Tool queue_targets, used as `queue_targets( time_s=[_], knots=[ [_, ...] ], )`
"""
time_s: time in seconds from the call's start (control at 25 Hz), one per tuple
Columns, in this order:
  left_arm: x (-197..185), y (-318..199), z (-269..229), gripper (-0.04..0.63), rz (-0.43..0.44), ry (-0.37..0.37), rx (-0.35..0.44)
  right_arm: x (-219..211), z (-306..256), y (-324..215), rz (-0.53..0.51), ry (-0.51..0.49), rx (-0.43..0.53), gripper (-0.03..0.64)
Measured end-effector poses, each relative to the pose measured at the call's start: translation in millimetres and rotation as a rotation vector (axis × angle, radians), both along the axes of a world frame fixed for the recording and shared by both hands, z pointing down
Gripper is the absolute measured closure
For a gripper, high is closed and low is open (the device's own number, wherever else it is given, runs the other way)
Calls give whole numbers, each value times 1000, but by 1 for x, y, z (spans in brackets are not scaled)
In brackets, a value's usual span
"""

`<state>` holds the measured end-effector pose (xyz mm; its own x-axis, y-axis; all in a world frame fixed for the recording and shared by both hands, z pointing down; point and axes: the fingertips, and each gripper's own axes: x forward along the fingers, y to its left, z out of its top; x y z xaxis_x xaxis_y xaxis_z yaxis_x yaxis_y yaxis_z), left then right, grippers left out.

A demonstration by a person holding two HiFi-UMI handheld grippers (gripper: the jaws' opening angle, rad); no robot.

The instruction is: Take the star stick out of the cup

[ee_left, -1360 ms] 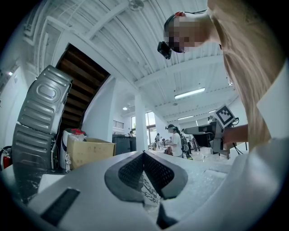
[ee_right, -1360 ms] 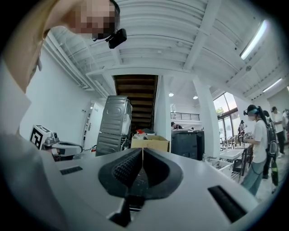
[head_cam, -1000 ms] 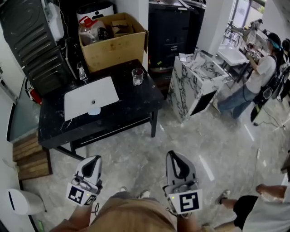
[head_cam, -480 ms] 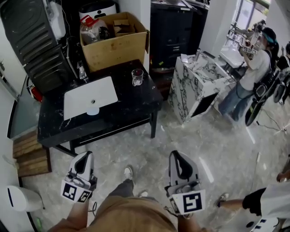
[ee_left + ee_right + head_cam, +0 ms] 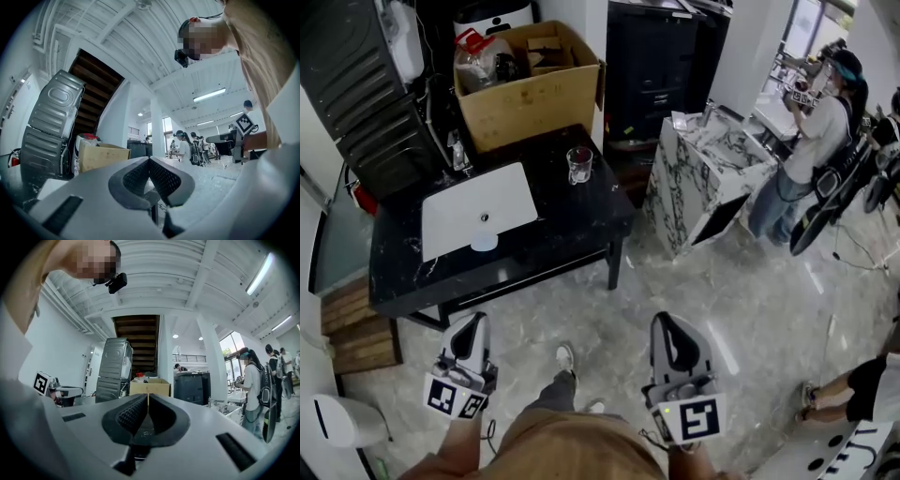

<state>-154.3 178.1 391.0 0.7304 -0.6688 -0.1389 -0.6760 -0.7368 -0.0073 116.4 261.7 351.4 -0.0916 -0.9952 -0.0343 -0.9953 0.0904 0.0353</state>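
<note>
A clear glass cup (image 5: 578, 165) stands near the far right edge of the black table (image 5: 581, 230). It is too small in the head view to tell whether a star stick is in it. Both grippers hang low in front of me, over the floor and well short of the table. My left gripper (image 5: 473, 322) has its jaws closed tip to tip with nothing between them, and the left gripper view shows those tips (image 5: 150, 159) meeting. My right gripper (image 5: 665, 320) is shut and empty as well, its tips (image 5: 147, 398) pressed together, with the cardboard box (image 5: 149, 388) straight beyond them.
A white board (image 5: 478, 209) lies on the table's left half with a small pale disc (image 5: 484, 242) at its near edge. An open cardboard box (image 5: 530, 80) stands behind the table, a marble-patterned block (image 5: 703, 173) to its right. People stand at the far right (image 5: 811, 141).
I have stepped forward, one foot now showing ahead of me. Both grippers have moved with me. The left one sits lower and further left in the picture. Both stay shut.
</note>
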Motion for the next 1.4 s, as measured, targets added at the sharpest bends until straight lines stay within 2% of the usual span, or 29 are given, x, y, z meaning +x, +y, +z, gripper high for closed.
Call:
queue_targets(
  time_s=[0.16, 0.44, 0.6, 0.84, 1.0, 1.16, 1.4],
  knots=[
    [4, -34, 3, 594, 11, -4, 4, 1, 10, -32, 5, 7, -56, 612],
    [7, -108, 0, 595, 34, 9, -2, -5, -2, -106, 5, 34, -33, 612],
    [5, -151, -1, 595, 53, -10, 9, -13, -11, -151, 9, 28, -4, 612],
    [-1, -207, 3, 594, 81, 3, 1, -27, -12, -198, 28, 51, -29, 612],
    [-3, -231, 8, 595, 94, 6, 0, -31, -13, -222, 27, 76, -13, 612],
    [-4, -251, 10, 594, 105, 8, -4, -33, -14, -243, 54, 33, 2, 612],
    [6, -266, 15, 594, 161, 2, -17, -38, -17, -263, 77, 33, 9, 612]
  ],
)
